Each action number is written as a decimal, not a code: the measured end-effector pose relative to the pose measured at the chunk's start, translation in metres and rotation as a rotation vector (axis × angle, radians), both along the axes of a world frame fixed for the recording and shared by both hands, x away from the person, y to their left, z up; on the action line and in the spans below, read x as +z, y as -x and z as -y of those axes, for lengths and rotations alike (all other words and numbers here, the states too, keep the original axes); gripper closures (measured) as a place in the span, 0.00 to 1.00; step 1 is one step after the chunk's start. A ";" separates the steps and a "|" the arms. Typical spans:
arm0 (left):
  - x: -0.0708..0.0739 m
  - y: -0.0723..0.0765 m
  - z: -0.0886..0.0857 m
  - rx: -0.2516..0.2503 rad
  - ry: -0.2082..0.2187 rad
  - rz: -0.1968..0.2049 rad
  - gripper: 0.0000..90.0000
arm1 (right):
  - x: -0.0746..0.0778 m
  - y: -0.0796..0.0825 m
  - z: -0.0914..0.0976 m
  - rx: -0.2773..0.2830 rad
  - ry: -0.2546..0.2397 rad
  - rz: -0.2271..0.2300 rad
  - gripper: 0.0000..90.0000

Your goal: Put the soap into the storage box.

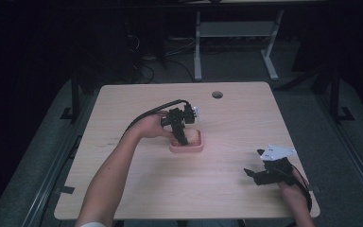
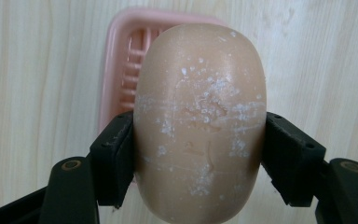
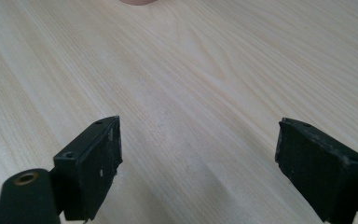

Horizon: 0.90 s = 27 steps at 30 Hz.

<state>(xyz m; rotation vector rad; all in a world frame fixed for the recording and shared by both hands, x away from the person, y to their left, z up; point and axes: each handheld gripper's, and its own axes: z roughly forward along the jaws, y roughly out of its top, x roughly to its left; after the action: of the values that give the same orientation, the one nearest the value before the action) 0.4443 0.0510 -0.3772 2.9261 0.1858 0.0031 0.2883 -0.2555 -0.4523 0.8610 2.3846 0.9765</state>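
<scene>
A tan oval bar of soap (image 2: 200, 126), flecked with white, is clamped between the jaws of my left gripper (image 2: 198, 154). It hangs just above a pink ribbed soap dish (image 2: 121, 70) and covers most of it. In the high view the left gripper (image 1: 182, 137) points down into the pink dish (image 1: 187, 147) at the table's middle, with the soap (image 1: 194, 137) showing beside it. My right gripper (image 3: 198, 158) stands open over bare wood, nothing between its jaws. From above, the right gripper (image 1: 257, 173) sits near the table's front right corner.
The light wooden table (image 1: 123, 179) has a round cable hole (image 1: 217, 94) near its far edge. Beyond the table stand white desk legs (image 1: 197, 52) and cables on a dark floor. A pink edge of the dish (image 3: 137, 2) shows at the top of the right gripper view.
</scene>
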 end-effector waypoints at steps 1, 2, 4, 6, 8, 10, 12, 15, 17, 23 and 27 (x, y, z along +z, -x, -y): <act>0.000 0.000 0.000 0.000 0.000 0.000 0.36 | 0.000 0.000 0.000 0.000 0.000 0.000 0.16; 0.000 -0.001 0.002 -0.003 -0.005 0.003 0.35 | 0.000 0.000 0.000 0.000 -0.007 0.000 0.16; -0.003 -0.004 0.006 -0.002 -0.014 0.002 0.36 | 0.000 0.000 0.000 0.001 -0.008 0.001 0.16; -0.005 -0.005 0.007 0.000 -0.011 -0.001 0.35 | 0.000 0.000 0.001 0.001 -0.006 0.003 0.16; -0.007 -0.007 0.008 0.003 -0.006 0.002 0.36 | 0.000 0.000 0.001 0.002 -0.006 0.003 0.16; -0.009 -0.009 0.009 0.004 -0.008 -0.003 0.36 | 0.000 0.000 0.001 -0.002 -0.008 -0.002 0.16; -0.011 -0.010 0.010 0.007 -0.012 0.002 0.36 | 0.000 0.000 0.001 -0.003 -0.008 -0.003 0.16; -0.013 -0.011 0.011 0.011 -0.014 -0.003 0.36 | 0.000 0.000 0.000 -0.005 -0.013 -0.006 0.16; -0.015 -0.013 0.011 0.013 -0.017 0.001 0.35 | 0.000 0.000 0.000 -0.010 -0.020 -0.010 0.15; -0.022 -0.017 0.010 0.034 -0.035 -0.009 0.35 | 0.000 0.000 -0.001 -0.001 -0.015 -0.006 0.16; -0.024 -0.018 0.011 0.036 -0.036 -0.013 0.35 | 0.000 0.000 -0.001 -0.006 -0.024 -0.015 0.15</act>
<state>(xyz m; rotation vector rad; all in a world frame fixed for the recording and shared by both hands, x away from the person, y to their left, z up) 0.4623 0.0405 -0.4017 2.9590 0.2430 -0.0078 0.2879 -0.2541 -0.4523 0.8865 2.3858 1.0023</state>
